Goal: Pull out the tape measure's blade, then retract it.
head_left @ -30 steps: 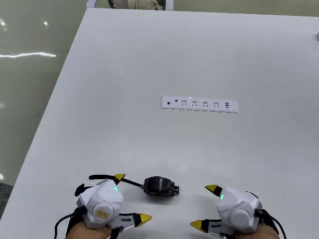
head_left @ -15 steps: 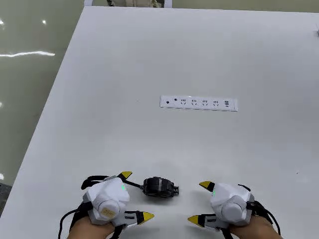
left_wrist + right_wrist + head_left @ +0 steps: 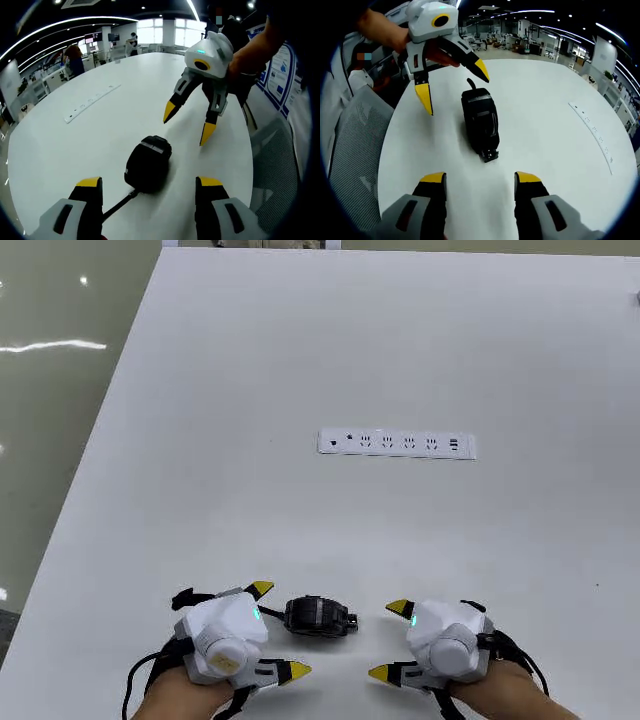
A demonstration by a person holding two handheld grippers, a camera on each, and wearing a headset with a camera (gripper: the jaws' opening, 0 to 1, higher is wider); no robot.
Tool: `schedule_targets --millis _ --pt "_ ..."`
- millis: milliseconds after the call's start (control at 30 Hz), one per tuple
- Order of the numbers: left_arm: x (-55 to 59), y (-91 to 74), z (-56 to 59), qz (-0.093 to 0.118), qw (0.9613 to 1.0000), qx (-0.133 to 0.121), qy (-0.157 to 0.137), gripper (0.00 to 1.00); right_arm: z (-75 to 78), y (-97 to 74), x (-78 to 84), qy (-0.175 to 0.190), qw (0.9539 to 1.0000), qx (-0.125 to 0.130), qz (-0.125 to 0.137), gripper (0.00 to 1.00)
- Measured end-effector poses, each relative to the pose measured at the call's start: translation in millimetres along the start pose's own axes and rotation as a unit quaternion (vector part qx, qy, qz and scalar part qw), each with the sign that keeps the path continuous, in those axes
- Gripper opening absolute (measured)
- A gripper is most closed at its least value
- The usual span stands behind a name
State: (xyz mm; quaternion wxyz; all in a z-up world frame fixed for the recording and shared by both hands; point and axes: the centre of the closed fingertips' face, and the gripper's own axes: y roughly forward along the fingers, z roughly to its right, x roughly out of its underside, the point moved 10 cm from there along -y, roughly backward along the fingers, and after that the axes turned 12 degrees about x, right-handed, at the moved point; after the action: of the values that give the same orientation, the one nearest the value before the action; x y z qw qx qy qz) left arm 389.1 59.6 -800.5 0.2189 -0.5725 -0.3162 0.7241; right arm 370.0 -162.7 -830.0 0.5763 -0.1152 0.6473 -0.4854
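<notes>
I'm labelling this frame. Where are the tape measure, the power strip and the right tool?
tape measure [image 3: 318,616]: head view, middle of its black case.
power strip [image 3: 397,444]: head view, middle of its white top face.
right tool [image 3: 388,640]: head view, midway between its yellow fingertips.

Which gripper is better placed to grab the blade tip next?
Right, probably: the tape measure points its blade end at the open right gripper; its strap faces the left gripper.

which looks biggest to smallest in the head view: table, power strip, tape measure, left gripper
1. table
2. left gripper, though nearness to the camera inflates it
3. power strip, long and thin
4. tape measure, shorter but thicker, so nearly level with the strip
</notes>
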Motion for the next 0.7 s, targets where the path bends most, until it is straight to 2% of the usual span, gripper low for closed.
schedule_targets --millis 700 --pt "-9.3 15.4 -10.1 -0.019 0.9982 0.034 0.046 0.64 4.4 22.9 -5.0 -0.023 0.9993 -0.029 0.0 0.47"
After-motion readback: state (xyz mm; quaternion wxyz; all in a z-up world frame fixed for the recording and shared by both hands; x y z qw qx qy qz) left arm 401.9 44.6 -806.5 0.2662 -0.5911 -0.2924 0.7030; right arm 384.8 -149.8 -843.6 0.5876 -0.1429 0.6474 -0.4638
